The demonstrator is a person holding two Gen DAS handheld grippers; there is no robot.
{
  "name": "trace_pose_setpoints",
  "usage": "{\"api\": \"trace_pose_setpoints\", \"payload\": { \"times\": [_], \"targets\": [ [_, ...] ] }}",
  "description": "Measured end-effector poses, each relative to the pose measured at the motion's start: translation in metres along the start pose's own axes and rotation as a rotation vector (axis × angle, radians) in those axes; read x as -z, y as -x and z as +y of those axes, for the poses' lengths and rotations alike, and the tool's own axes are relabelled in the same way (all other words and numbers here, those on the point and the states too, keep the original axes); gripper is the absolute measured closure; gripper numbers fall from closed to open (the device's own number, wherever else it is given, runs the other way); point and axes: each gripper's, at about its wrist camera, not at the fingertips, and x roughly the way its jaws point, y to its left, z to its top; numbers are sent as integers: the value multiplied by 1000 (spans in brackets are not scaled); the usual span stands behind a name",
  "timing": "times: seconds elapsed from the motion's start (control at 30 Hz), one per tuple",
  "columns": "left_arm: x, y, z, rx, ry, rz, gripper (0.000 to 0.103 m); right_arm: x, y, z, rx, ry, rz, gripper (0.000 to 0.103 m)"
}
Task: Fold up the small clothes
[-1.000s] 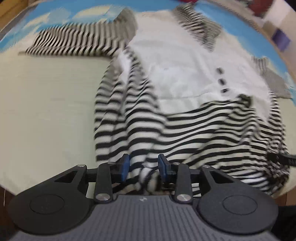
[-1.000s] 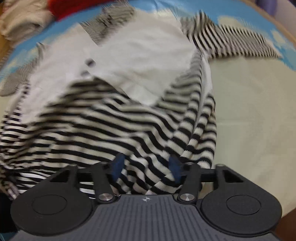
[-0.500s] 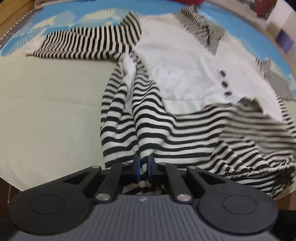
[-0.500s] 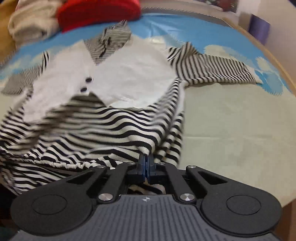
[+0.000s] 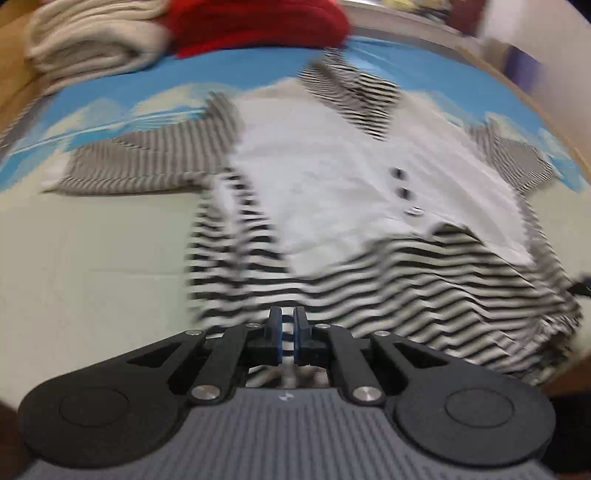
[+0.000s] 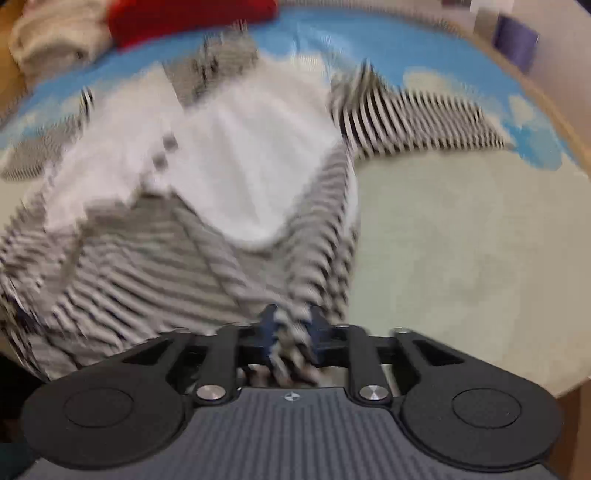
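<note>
A small striped sweater (image 5: 325,177) with a white front lies spread across the bed (image 5: 92,251), hem at the near edge. The left gripper (image 5: 288,325) and right gripper (image 6: 291,325) each pinch that hem. The knit looks soft, light and floppy, best held at hem corners.

Your garment (image 5: 332,177) is white across the chest, with black-and-white stripes on the sleeves, collar and lower half, and dark buttons (image 5: 400,182). The worktop (image 5: 92,251) shows pale beige with sky blue and white patches. Behind it sit a red cloth (image 5: 258,22) and a cream cloth (image 5: 92,40). Your tongs (image 5: 288,326) are black with blue pads.
</note>
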Motion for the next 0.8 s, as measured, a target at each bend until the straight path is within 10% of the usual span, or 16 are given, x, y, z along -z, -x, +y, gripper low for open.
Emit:
{"api": "trace_pose_setpoints", "payload": {
  "times": [0.1,0.2,0.3,0.43,0.57,0.67,0.8],
  "targets": [
    [8,-26,-11,13,-33,101,97,-2,-1,16,-56,42,-45,56],
    [30,-57,-4,-126,-115,306,97,3,-23,28,-75,95,45,56],
    [30,-48,5,-108,-93,294,96,24,-50,30,-25,188,244,56],
    [18,-30,11,-44,-5,203,89,13,-31,29,-59,157,170,56],
    [23,-58,2,-84,-22,322,84,8,-40,23,-28,103,185,55],
    [9,-36,-11,-97,-59,207,79,9,-47,27,2,126,212,55],
    [-21,16,-30,-50,-53,-88,55,-8,-18,27,-16,58,34,57]
  ]
}}
